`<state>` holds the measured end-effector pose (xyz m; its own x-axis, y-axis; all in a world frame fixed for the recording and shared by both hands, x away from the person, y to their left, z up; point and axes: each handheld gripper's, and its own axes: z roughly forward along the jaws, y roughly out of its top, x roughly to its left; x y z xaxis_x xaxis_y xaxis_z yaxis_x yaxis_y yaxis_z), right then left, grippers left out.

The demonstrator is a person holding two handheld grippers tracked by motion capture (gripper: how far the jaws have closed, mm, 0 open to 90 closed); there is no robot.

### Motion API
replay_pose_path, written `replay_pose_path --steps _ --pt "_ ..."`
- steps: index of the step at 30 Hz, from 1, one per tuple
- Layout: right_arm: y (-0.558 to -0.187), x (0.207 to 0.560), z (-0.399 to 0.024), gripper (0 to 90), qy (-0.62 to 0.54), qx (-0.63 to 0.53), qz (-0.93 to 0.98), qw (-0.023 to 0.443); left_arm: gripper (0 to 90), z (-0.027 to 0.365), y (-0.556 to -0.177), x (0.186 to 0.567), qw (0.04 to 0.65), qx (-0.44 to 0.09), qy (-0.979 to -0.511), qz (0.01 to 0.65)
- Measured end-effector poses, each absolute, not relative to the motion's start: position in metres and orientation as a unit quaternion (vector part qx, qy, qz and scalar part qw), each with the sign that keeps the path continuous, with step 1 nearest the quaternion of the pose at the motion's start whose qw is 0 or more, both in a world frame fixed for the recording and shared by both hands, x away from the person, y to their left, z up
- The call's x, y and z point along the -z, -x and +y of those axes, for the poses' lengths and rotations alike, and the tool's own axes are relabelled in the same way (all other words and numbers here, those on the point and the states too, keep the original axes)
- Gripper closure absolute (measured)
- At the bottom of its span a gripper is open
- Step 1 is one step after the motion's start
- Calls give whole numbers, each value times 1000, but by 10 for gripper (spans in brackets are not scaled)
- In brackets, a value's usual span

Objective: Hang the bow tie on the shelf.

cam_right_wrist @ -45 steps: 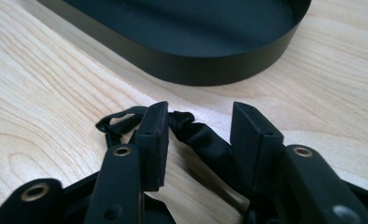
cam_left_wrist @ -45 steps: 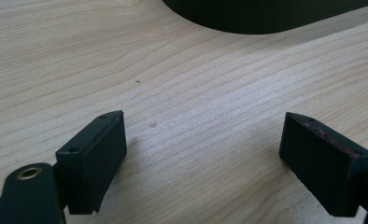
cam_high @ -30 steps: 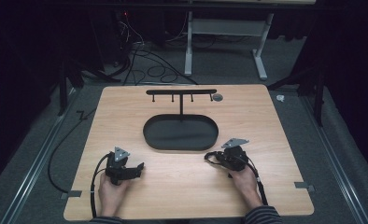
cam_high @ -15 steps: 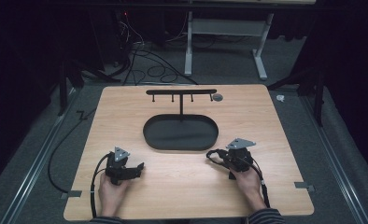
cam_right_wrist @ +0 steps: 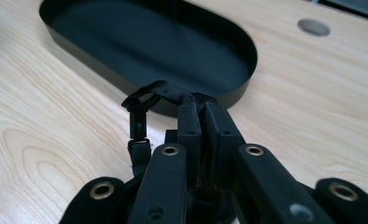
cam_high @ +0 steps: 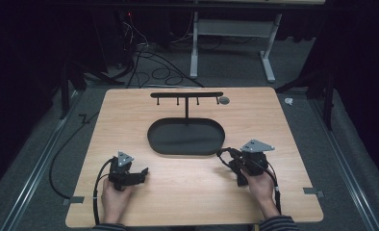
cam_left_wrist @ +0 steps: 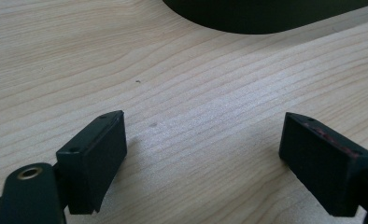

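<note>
On the pale wooden counter [cam_high: 187,192], the left gripper [cam_high: 138,174] rested near-left, fingers released, idle. Right of it, the right gripper [cam_high: 224,157] lifted a black strap with a small clasp [cam_right_wrist: 142,105], fingers clenched on it, just beside the black oval metal tray [cam_high: 186,137], probably for hanging.

The light wooden surface [cam_high: 284,125] stands on grey carpet floor [cam_high: 356,159] in a dark room. Beyond its far edge, a white desk frame [cam_high: 231,29] rests on 2 legs, with black cables [cam_high: 149,57] tangled at far left. Metal rails [cam_high: 33,173] flank both sides.
</note>
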<state>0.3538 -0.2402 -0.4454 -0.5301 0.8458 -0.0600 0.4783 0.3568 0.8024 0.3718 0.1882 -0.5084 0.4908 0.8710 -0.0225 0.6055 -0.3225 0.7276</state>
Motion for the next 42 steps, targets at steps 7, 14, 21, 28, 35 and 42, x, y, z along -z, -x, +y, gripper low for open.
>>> replay_pose_path --steps 7,14,21,28,35,42 --pt "-354 426 -243 869 -418 -395 779 251 154 188 -372 508 347 -191 -791 466" --pt "-352 414 -242 869 -420 -399 773 259 154 188 -371 508 347 -191 -790 467" --pt "-354 411 -237 870 -427 -393 772 260 155 188 -371 508 347 -192 -790 467" --pt "-361 402 -226 872 -441 -404 758 260 162 188 -370 508 347 -193 -789 469" --pt "-374 392 -215 873 -448 -412 751 257 164 188 -370 508 348 -193 -788 470" --pt "-384 382 -206 873 -439 -400 761 260 164 188 -371 509 348 -193 -788 469"
